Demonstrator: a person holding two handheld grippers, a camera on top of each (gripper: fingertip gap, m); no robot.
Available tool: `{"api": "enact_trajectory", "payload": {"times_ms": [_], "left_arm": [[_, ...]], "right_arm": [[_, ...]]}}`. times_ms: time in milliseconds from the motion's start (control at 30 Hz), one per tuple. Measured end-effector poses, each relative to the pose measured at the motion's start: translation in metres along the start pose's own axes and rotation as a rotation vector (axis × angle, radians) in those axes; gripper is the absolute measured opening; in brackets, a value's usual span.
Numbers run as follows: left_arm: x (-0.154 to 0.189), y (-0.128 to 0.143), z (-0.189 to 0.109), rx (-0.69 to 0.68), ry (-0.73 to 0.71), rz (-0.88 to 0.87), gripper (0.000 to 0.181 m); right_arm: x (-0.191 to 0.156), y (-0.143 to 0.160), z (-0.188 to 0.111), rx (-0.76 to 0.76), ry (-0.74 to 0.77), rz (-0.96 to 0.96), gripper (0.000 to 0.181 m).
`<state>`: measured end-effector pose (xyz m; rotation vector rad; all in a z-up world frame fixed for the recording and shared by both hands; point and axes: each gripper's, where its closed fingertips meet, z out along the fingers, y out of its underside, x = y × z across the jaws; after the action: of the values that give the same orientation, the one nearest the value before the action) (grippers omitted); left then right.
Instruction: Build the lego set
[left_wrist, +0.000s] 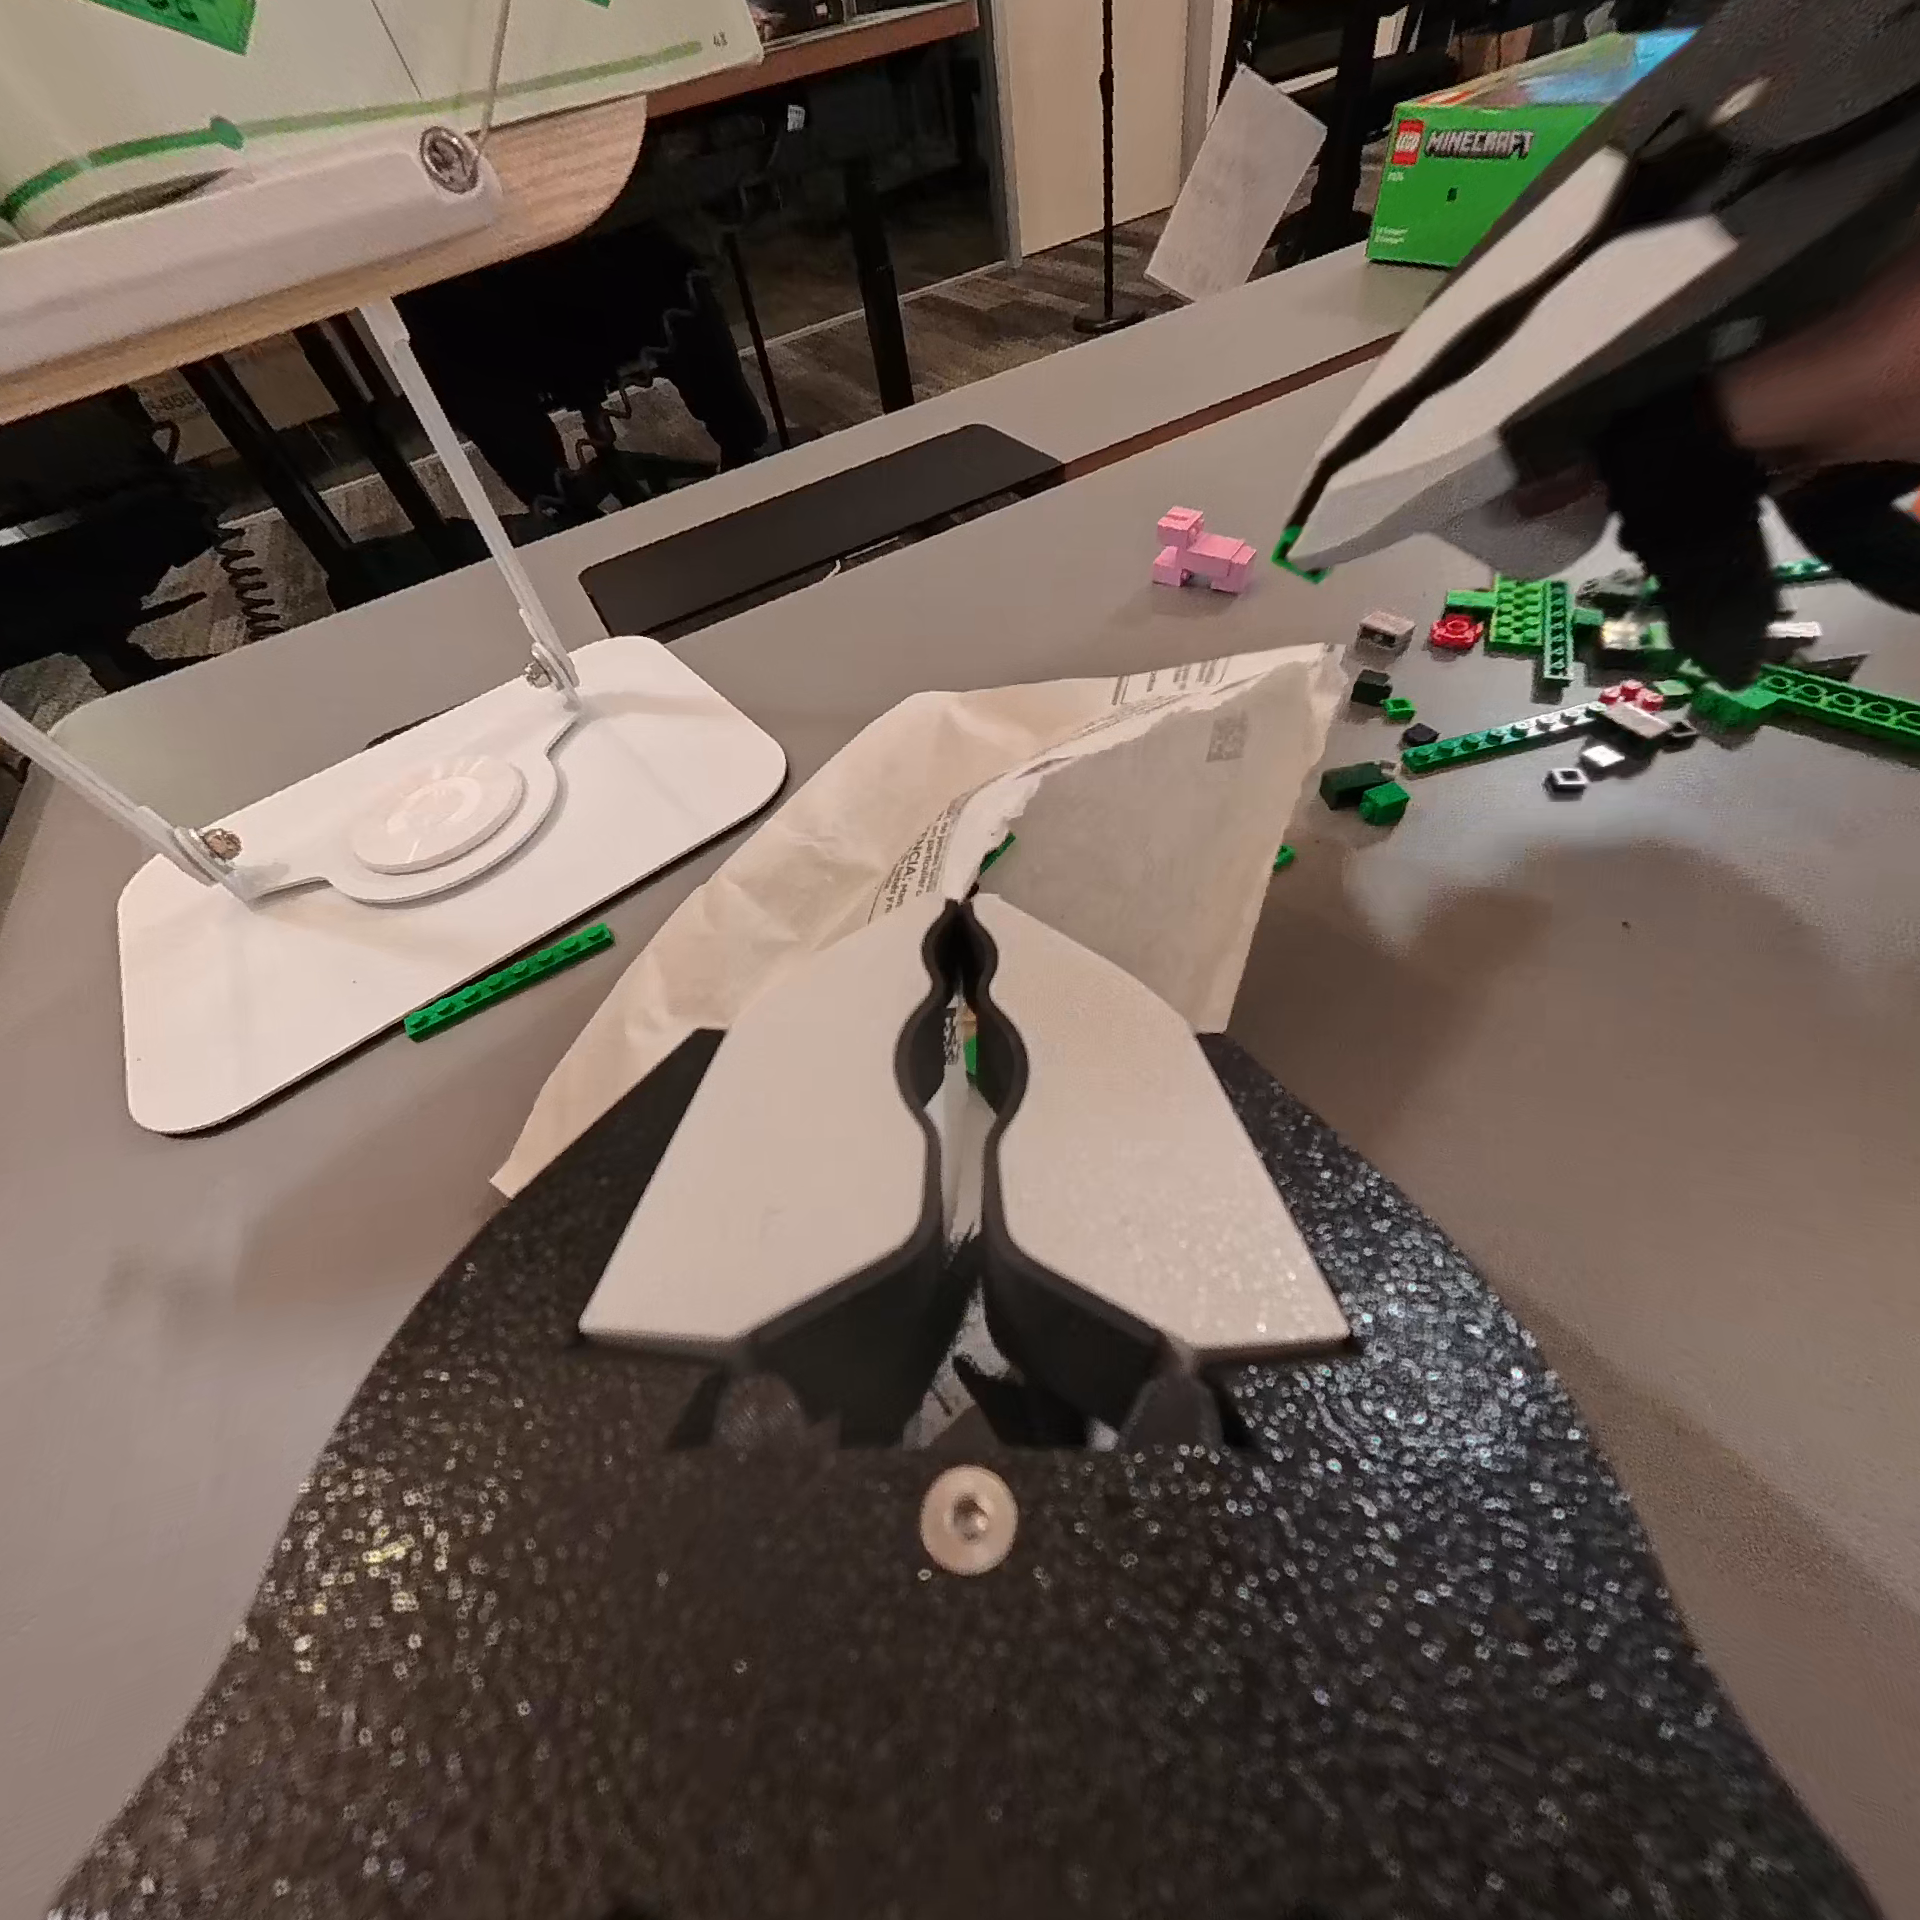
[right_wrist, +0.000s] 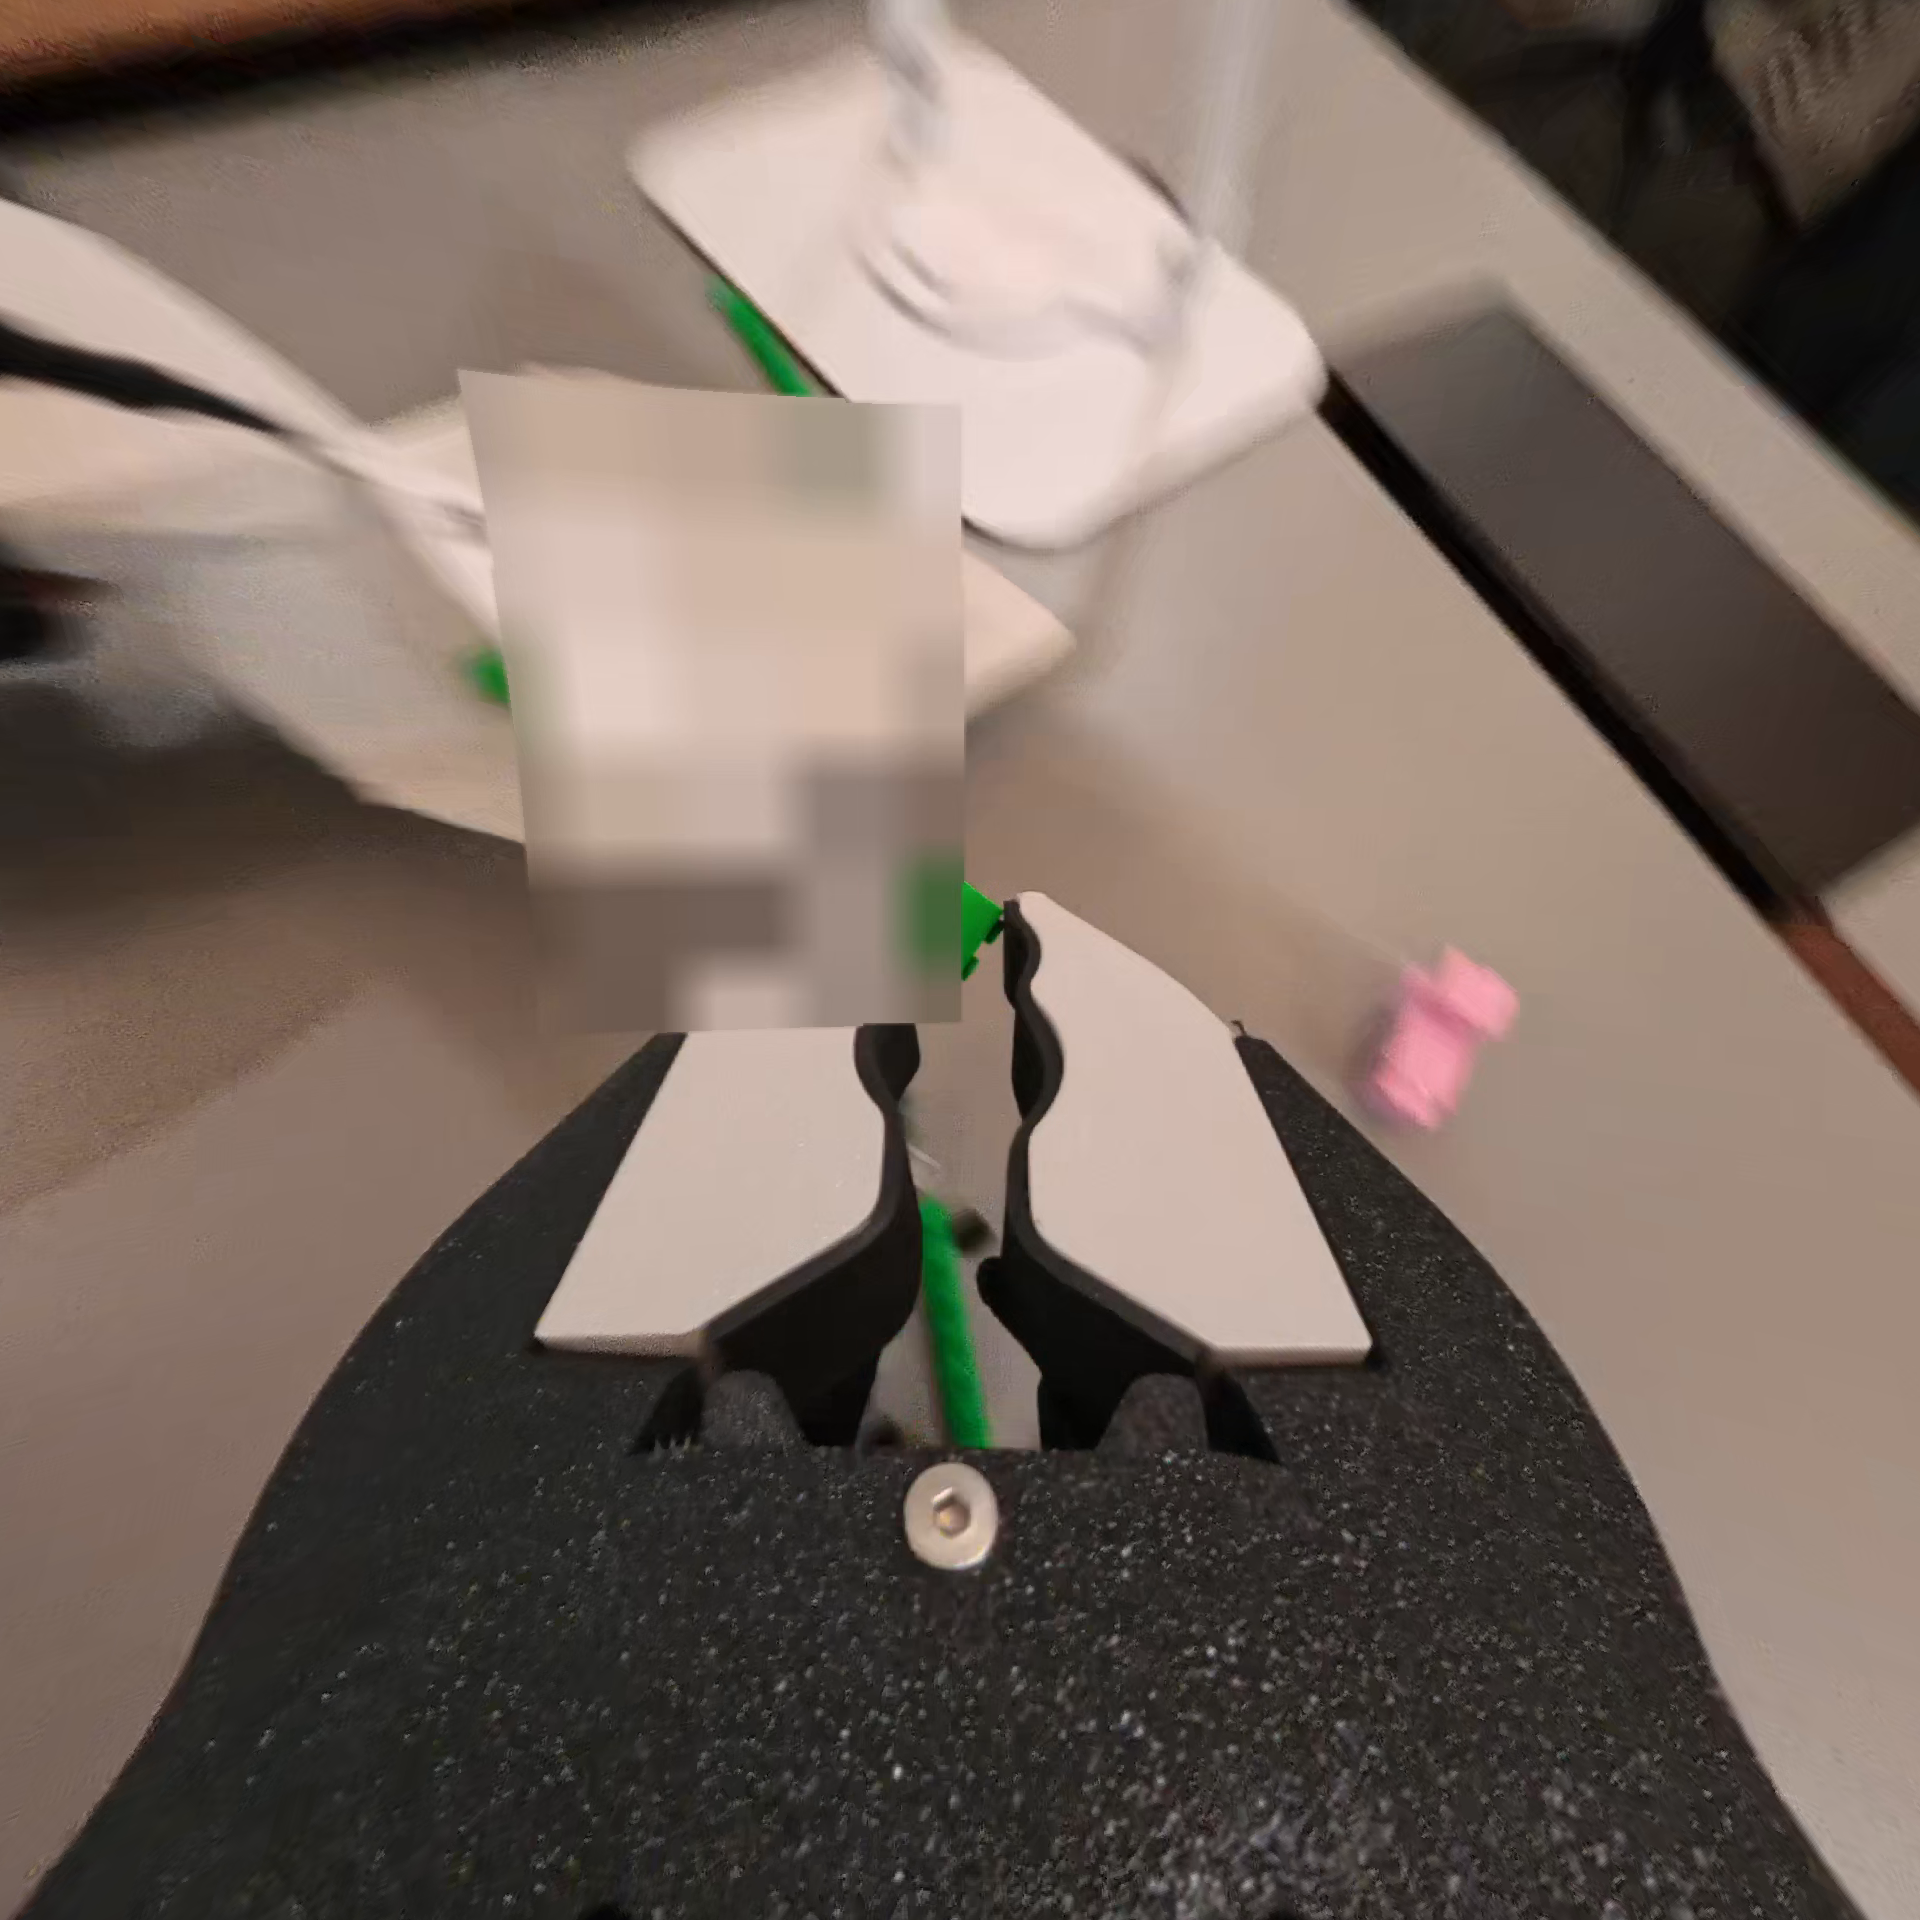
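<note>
Left gripper (left_wrist: 964, 914): lowest in my left wrist view, clenched on the torn edge of a white paper bag (left_wrist: 1091, 821), which spreads up and to the right from the tips.

Right gripper (left_wrist: 1311, 551): upper right of that view, tips down at the surface (left_wrist: 1558, 1039). It is pinching a small green piece (left_wrist: 1294, 556); in its own view the same green piece (right_wrist: 982, 920) sits at the tips, partly behind a mosaic patch.

Key relation: I judge the right gripper nearer the loose parts; the green plates (left_wrist: 1527, 613) and the long green strip (left_wrist: 1496, 736) lie just below and right of its tips, the strip's long axis running left to right and rising slightly.

Other parts: a pink pig figure (left_wrist: 1200, 551) stands just left of the right gripper's tips; a second green strip (left_wrist: 509, 982) lies at centre left against the white stand base (left_wrist: 312, 935).

Edges: the surface's far edge crosses above the pig, with a black panel (left_wrist: 821, 520) set into it.

Open room: lower right of the left view is bare, which I'd use for assembly; the bag crowds the middle.
</note>
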<state>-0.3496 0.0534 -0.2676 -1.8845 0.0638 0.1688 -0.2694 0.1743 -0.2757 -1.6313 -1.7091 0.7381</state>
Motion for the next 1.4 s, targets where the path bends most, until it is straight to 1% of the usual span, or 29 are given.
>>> {"api": "enact_trajectory", "payload": {"times_ms": [33,100,133,167,233,333,433,500,533,567,633,700,800,867,967,1033,1100,1133,1233,1300,1400], "left_arm": [[0.000,-0.001,0.000,0.002,-0.001,0.000,0.000],[0.000,-0.001,-0.001,0.006,-0.003,0.000,0.000],[0.000,-0.001,-0.001,0.007,-0.003,0.001,0.000],[0.000,-0.001,-0.001,0.007,-0.004,0.000,0.000],[0.000,-0.001,-0.001,0.007,-0.003,-0.001,0.000],[0.000,-0.003,-0.002,0.014,-0.005,0.002,0.000],[0.000,-0.006,-0.003,0.025,-0.006,0.001,0.000],[0.000,-0.005,-0.003,0.024,-0.005,-0.001,0.000],[0.000,-0.005,-0.003,0.023,-0.005,-0.001,0.000],[0.000,-0.005,-0.003,0.021,-0.004,-0.001,0.000],[0.000,-0.004,-0.002,0.018,-0.003,-0.003,0.000],[0.000,-0.003,-0.002,0.018,-0.001,-0.005,0.000],[0.000,-0.004,-0.002,0.023,-0.002,-0.006,0.000],[0.000,-0.004,-0.003,0.024,0.000,-0.010,0.000],[0.000,-0.004,-0.003,0.024,0.002,-0.013,0.000],[0.001,-0.005,-0.003,0.024,0.005,-0.012,0.000],[0.002,-0.005,-0.003,0.027,0.008,-0.006,0.000],[0.003,-0.006,-0.002,0.026,0.012,-0.002,0.000],[0.006,-0.005,-0.002,0.022,0.015,0.017,0.000],[0.006,-0.005,-0.002,0.019,0.017,0.026,0.000],[0.007,-0.005,-0.002,0.019,0.020,0.026,0.000]], "right_arm": [[-0.025,-0.016,-0.004,0.082,-0.063,-0.066,0.012],[-0.074,-0.038,-0.009,0.208,-0.149,-0.211,0.012],[-0.095,-0.044,-0.008,0.246,-0.177,-0.290,0.012],[-0.113,-0.045,-0.004,0.259,-0.186,-0.369,0.012],[-0.131,-0.041,0.011,0.241,-0.144,-0.517,0.012],[-0.134,-0.038,0.031,0.210,-0.038,-0.623,0.012],[-0.128,-0.042,0.042,0.214,0.028,-0.620,0.014],[-0.123,-0.043,0.048,0.198,0.075,-0.610,0.031],[-0.123,-0.043,0.051,0.188,0.083,-0.603,0.034],[-0.124,-0.042,0.052,0.184,0.084,-0.599,0.034],[-0.130,-0.041,0.048,0.196,0.075,-0.593,0.032],[-0.135,-0.038,0.039,0.213,0.059,-0.578,0.031],[-0.137,-0.029,0.012,0.233,0.018,-0.514,0.029],[-0.124,-0.019,-0.013,0.234,0.014,-0.454,0.027],[-0.081,0.008,-0.055,0.181,0.041,-0.342,0.024],[-0.048,0.035,-0.077,0.090,0.042,-0.282,0.018],[-0.017,0.065,-0.091,-0.045,0.035,-0.224,0.017],[-0.009,0.080,-0.095,-0.120,0.002,-0.205,0.017],[-0.006,0.117,-0.106,-0.319,-0.148,-0.242,0.017],[-0.011,0.132,-0.112,-0.402,-0.219,-0.277,0.017],[-0.023,0.148,-0.121,-0.487,-0.311,-0.317,0.017]]}}
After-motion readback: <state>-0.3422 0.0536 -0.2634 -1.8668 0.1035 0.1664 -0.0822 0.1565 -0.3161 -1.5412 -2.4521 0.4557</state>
